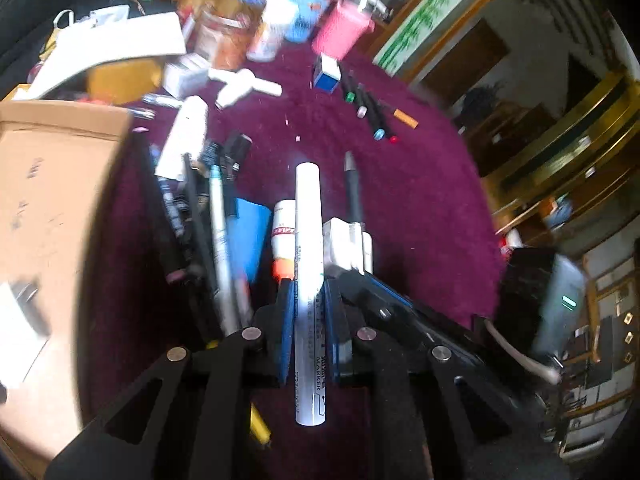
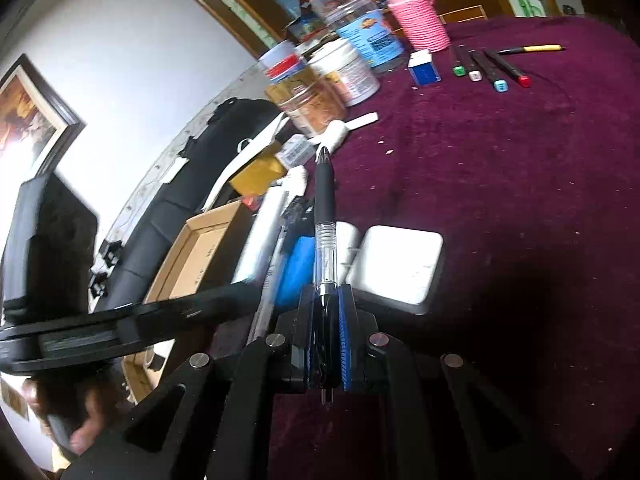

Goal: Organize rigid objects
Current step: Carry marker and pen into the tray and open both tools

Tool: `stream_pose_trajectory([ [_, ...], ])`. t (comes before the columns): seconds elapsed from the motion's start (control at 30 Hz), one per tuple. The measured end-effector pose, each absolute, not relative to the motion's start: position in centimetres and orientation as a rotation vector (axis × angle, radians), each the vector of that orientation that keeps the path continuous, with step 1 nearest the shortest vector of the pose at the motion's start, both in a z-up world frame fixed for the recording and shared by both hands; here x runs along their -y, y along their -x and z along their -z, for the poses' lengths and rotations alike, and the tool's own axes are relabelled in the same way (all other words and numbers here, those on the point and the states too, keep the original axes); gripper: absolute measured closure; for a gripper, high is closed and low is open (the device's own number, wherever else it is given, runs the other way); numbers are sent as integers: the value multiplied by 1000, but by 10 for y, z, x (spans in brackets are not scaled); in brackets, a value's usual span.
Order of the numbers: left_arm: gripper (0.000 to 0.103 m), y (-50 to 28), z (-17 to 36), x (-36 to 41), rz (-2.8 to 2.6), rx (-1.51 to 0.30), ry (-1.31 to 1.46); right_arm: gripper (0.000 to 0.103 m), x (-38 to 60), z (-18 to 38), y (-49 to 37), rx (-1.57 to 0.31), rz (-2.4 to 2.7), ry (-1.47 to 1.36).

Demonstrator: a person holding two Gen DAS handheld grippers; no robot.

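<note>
My left gripper (image 1: 309, 296) is shut on a white marker (image 1: 308, 240), held lengthwise above the purple tablecloth (image 1: 420, 200). My right gripper (image 2: 326, 304) is shut on a black click pen (image 2: 325, 216), tip pointing forward. A row of several black markers (image 1: 366, 108) with coloured caps lies at the far side, and shows in the right wrist view (image 2: 492, 68) too. A heap of pens (image 1: 208, 208) and a blue card (image 1: 250, 232) lies left of the white marker. The left gripper's arm (image 2: 120, 324) shows at the left of the right wrist view.
A cardboard box (image 1: 52, 208) sits at the left. A white adapter (image 2: 396, 264) lies under the pen. Jars (image 2: 312, 92), a pink knitted cup (image 2: 420, 20) and a blue-white eraser (image 2: 423, 66) stand at the far edge. A yellow-black pen (image 2: 532, 49) lies beyond the markers.
</note>
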State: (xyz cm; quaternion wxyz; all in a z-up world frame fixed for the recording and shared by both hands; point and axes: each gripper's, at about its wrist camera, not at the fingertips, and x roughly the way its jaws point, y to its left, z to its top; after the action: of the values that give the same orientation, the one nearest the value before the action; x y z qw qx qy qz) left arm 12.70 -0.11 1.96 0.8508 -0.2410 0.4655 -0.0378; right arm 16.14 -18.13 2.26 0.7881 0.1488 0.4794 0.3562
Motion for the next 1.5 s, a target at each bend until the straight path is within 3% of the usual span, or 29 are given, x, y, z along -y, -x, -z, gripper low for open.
stream_pose_trajectory([
  [0.4,92,-17,-50,-123,-112,-836,667,93,119,-50,-120,-1038,-901,-209],
  [0.87,92,-34,-22,-232,-249,-848,714,93,-57,-27,-130,-1170,-948,32],
  [1.5,91,-72,21,-221,-383,-1057,504,93,-89,-9,-129,-1154,-875,308],
])
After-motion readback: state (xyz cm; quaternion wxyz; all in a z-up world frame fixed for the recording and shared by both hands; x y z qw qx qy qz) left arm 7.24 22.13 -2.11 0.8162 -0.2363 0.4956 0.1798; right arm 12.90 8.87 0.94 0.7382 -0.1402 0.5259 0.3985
